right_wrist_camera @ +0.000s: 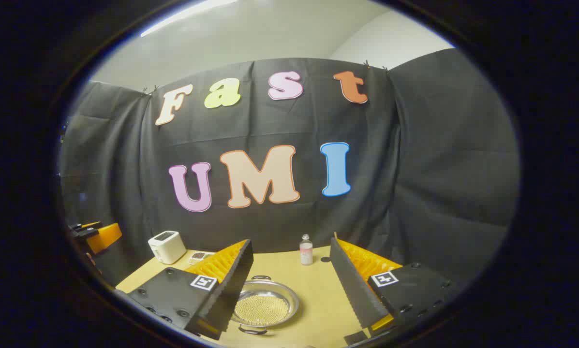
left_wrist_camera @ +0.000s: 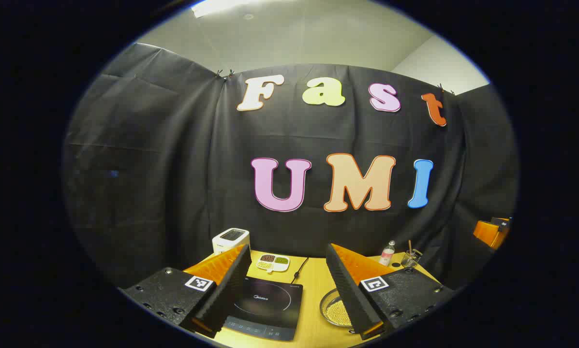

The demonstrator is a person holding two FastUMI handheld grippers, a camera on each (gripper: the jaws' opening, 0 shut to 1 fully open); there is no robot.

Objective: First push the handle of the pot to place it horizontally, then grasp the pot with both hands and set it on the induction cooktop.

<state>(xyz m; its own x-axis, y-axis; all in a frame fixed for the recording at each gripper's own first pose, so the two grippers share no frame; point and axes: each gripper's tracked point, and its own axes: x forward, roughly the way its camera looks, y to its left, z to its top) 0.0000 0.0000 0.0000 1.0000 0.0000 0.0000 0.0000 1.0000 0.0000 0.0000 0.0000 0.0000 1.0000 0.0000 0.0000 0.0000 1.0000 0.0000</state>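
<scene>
**Both grippers wide above the table, pot beside the cooktop**

In the left gripper view the left gripper (left_wrist_camera: 289,290) is held above the table (left_wrist_camera: 313,290) with its fingers wide apart and nothing between them. Between the fingers, lower down, lies the cooktop (left_wrist_camera: 270,307), flat on the table. Just to its right stands the pot (left_wrist_camera: 335,309), partly hidden behind the right finger; it has small pale grains inside. Behind the cooktop is a divided dish (left_wrist_camera: 273,262), and a toaster (left_wrist_camera: 230,239) stands at the back left. A bottle (left_wrist_camera: 387,253) and a glass (left_wrist_camera: 410,258) are at the back right.

In the right gripper view the right gripper (right_wrist_camera: 291,285) is also wide open and holds nothing. The pot (right_wrist_camera: 265,304) sits on the table (right_wrist_camera: 318,290) between its fingers, close to the left one, with one handle (right_wrist_camera: 259,278) at the far rim and the other (right_wrist_camera: 251,330) at the near rim. The bottle (right_wrist_camera: 306,250) stands behind it, and the toaster (right_wrist_camera: 167,246) is far left.
</scene>
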